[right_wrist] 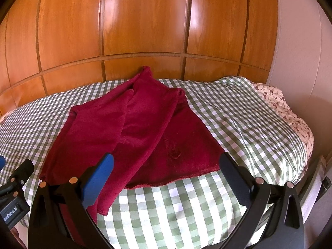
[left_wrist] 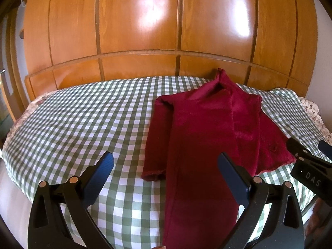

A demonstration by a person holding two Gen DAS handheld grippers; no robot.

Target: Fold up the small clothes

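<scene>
A dark red garment (left_wrist: 207,128) lies on the green-and-white checked bed cover (left_wrist: 83,124), partly folded, with long strips running toward me. In the right wrist view the garment (right_wrist: 145,128) spreads from the headboard to the near middle. My left gripper (left_wrist: 166,174) is open and empty, its jaws straddling the near end of the garment's long strip just above it. My right gripper (right_wrist: 166,176) is open and empty, hovering over the garment's near hem. The right gripper also shows in the left wrist view (left_wrist: 307,161), and the left gripper shows in the right wrist view (right_wrist: 14,186).
A wooden panelled headboard wall (left_wrist: 145,31) rises behind the bed. A floral sheet (right_wrist: 290,112) shows at the bed's right edge, next to a pale wall (right_wrist: 300,51). The checked cover (right_wrist: 238,124) lies bare to the left and right of the garment.
</scene>
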